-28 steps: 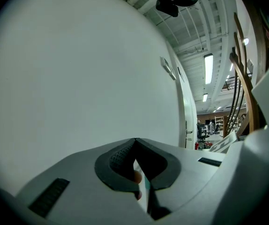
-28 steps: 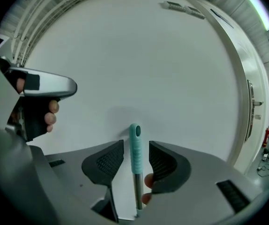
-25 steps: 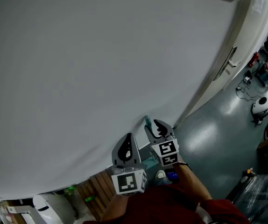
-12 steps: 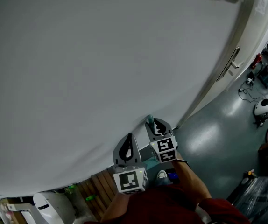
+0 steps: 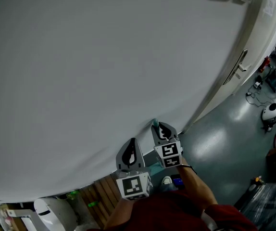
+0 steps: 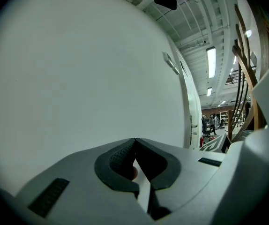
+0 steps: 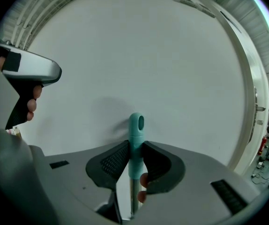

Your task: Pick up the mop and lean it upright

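Observation:
The mop's teal handle end (image 7: pixel 135 125) stands upright close to the white wall (image 5: pixel 104 57), with its metal shaft running down below it. My right gripper (image 7: pixel 135 148) is closing its jaws, and the black pads touch the teal grip on both sides. In the head view the teal handle tip (image 5: pixel 153 124) shows just above the right gripper (image 5: pixel 163 130). My left gripper (image 5: pixel 131 149) is held just to the left, apart from the mop. Its jaws (image 6: pixel 134 142) meet at the tips with nothing between them. The mop head is hidden.
A white door with a lever handle (image 5: pixel 237 66) is in the wall to the right. Cables, tools and a white round appliance (image 5: pixel 271 110) lie on the grey floor at far right. A wooden slatted rack (image 5: pixel 102 196) and a white object (image 5: pixel 51 213) are at the lower left.
The head view has shifted slightly. Both grippers and the teal handle tip stay almost where they were, close to the wall.

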The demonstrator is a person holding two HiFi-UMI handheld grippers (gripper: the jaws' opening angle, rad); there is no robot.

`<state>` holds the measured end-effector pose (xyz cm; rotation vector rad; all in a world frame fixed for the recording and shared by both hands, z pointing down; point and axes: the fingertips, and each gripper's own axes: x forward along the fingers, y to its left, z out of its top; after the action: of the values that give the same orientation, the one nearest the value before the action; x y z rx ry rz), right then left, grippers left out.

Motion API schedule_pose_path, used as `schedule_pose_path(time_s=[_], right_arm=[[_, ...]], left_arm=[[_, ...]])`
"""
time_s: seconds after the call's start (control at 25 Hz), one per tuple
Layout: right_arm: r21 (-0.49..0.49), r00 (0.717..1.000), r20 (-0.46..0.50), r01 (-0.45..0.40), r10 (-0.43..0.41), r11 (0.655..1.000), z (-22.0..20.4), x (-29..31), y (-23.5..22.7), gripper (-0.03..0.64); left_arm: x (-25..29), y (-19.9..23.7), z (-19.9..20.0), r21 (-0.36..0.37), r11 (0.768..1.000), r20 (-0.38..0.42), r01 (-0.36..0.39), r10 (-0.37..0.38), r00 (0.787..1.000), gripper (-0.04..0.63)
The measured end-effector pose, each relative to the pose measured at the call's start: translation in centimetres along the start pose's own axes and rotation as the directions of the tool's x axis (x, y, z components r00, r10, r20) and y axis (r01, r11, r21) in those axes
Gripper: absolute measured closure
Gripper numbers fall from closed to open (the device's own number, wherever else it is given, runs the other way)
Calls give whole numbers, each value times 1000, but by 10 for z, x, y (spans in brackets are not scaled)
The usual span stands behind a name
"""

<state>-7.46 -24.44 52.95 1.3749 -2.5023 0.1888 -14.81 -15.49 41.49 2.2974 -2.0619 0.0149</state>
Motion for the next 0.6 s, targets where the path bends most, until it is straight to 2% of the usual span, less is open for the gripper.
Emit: schedule_pose_path(time_s=[0.24,0.6], right_arm=[[6,1000,14,10,-10,1000,-1,-17,1,511],[15,997,48,54,-55,998,-12,-81,-1,512]], left_arm=[[2,3,-6,1,1000,-19,-2,2,1000,581],[6,-7,-10,-1,1000,-18,19,-19,1000,581]])
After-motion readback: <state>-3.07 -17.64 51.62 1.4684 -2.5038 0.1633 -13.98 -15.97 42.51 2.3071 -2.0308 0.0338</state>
